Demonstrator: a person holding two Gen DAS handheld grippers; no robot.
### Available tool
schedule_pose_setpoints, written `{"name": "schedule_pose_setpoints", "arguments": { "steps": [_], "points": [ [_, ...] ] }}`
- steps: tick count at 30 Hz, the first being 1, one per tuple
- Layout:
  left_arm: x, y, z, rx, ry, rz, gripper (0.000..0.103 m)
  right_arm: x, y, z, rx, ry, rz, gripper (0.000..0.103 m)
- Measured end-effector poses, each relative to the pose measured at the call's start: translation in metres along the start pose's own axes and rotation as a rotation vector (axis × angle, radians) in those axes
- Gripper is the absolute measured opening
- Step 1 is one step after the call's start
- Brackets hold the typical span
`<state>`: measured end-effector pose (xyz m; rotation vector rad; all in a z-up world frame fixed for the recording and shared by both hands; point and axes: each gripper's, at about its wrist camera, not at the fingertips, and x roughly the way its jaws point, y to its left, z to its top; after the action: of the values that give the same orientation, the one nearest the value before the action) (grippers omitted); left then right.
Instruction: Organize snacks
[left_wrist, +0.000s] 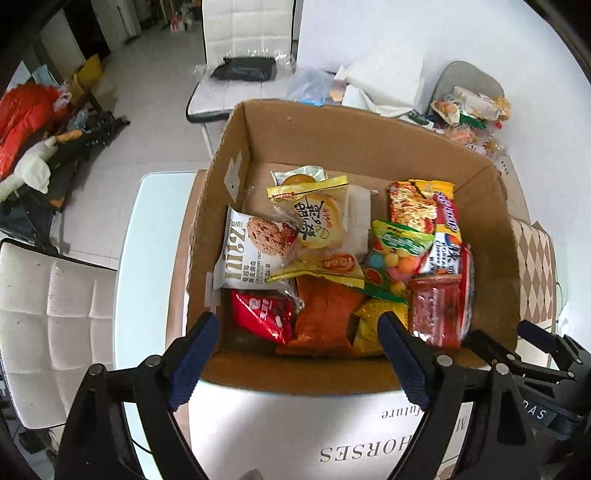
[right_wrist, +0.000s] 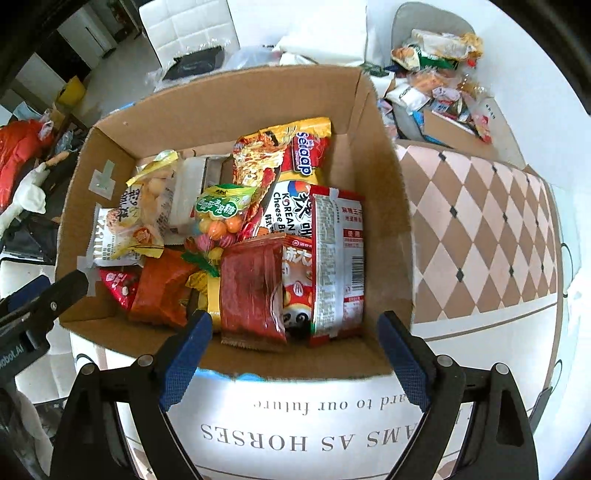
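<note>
An open cardboard box (left_wrist: 343, 129) (right_wrist: 229, 99) stands on the table, filled with several snack packs. Among them are a white cookie pack (left_wrist: 247, 254), a yellow noodle pack (right_wrist: 295, 151), a candy-ball bag (right_wrist: 221, 218) and a dark red pack (right_wrist: 253, 291). My left gripper (left_wrist: 299, 328) is open and empty over the box's near left edge; its fingers also show in the right wrist view (right_wrist: 70, 288). My right gripper (right_wrist: 295, 328) is open and empty over the box's near right part; it also shows at the right of the left wrist view (left_wrist: 517, 350).
A pile of loose snacks (right_wrist: 439, 74) (left_wrist: 469, 110) lies at the far right of the table. A diamond-patterned cloth (right_wrist: 480, 229) covers the table right of the box. White chairs (left_wrist: 243, 40) (left_wrist: 48, 314) stand around. Clutter lies on the floor at left (left_wrist: 33, 125).
</note>
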<state>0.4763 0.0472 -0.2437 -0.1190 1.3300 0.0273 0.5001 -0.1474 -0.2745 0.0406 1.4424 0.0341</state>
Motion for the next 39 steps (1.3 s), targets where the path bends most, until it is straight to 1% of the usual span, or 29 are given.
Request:
{"name": "schedule_pose_setpoints", "arguments": {
  "steps": [3,6,12,16,19,21,24,28,32,36,39],
  "points": [
    [-0.016,-0.004,-0.010,0.007,-0.036,0.012,0.088,-0.013,-0.002,-0.008,-0.009,-0.033,-0.009,0.093],
    [-0.030,-0.007,-0.017,0.013,-0.064,0.018,0.088,-0.027,-0.007,-0.015,0.002,-0.054,0.004,0.093],
    [-0.068,-0.013,-0.038,0.028,-0.134,0.030,0.088,-0.070,-0.011,-0.039,-0.006,-0.134,0.020,0.093],
    [-0.096,-0.020,-0.059,0.037,-0.167,0.012,0.088,-0.104,-0.010,-0.063,-0.024,-0.194,0.031,0.093],
    [-0.118,-0.023,-0.078,0.035,-0.199,0.022,0.088,-0.133,-0.012,-0.086,-0.029,-0.237,0.050,0.093],
    [-0.136,-0.022,-0.091,0.014,-0.221,0.003,0.088,-0.149,-0.013,-0.101,-0.029,-0.261,0.058,0.093],
    [-0.157,-0.022,-0.107,0.013,-0.246,-0.016,0.088,-0.174,-0.016,-0.124,-0.027,-0.291,0.077,0.093],
    [-0.182,-0.025,-0.126,0.018,-0.270,-0.011,0.088,-0.206,-0.020,-0.155,-0.024,-0.324,0.108,0.093],
    [-0.209,-0.028,-0.146,0.023,-0.308,-0.001,0.088,-0.232,-0.025,-0.180,-0.019,-0.355,0.123,0.093],
    [-0.232,-0.031,-0.161,0.026,-0.336,0.012,0.088,-0.259,-0.032,-0.202,-0.014,-0.393,0.123,0.093],
    [-0.245,-0.034,-0.170,0.030,-0.350,0.007,0.088,-0.277,-0.037,-0.214,-0.013,-0.416,0.124,0.093]
  ]
}}
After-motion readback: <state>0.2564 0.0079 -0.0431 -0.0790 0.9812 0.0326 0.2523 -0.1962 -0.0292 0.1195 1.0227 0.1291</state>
